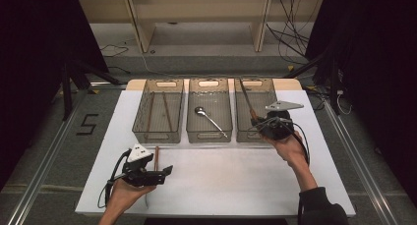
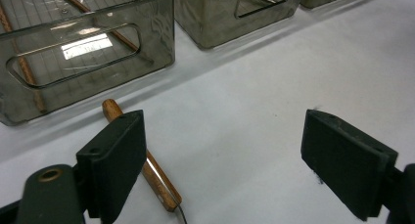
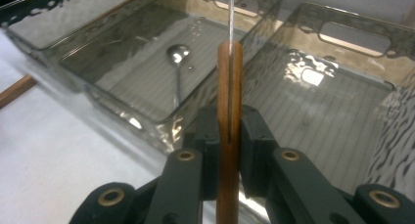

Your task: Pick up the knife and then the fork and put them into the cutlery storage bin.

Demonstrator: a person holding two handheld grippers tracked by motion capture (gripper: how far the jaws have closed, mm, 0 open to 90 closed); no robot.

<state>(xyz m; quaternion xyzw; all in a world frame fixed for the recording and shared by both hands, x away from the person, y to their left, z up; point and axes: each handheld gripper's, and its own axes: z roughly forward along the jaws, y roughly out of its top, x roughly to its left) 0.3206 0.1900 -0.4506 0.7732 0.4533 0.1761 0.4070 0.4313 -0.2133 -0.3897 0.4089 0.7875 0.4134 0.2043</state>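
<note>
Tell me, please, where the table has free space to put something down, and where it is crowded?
Free: the white table between the left gripper and the forearm on the right, in front of the bins. The strips beside the outer bins are bare too. Crowded: the back, where three bins stand side by side, and the near left, where a wooden-handled tool lies by the left gripper.

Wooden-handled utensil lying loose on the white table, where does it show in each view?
High view: the wooden-handled utensil lies lower left, just in front of the left bin.
Left gripper view: lower left, partly behind the left-hand jaw, near the left bin.
Right gripper view: one end pokes in at the left edge.
Shared landmark: the left bin.
</note>
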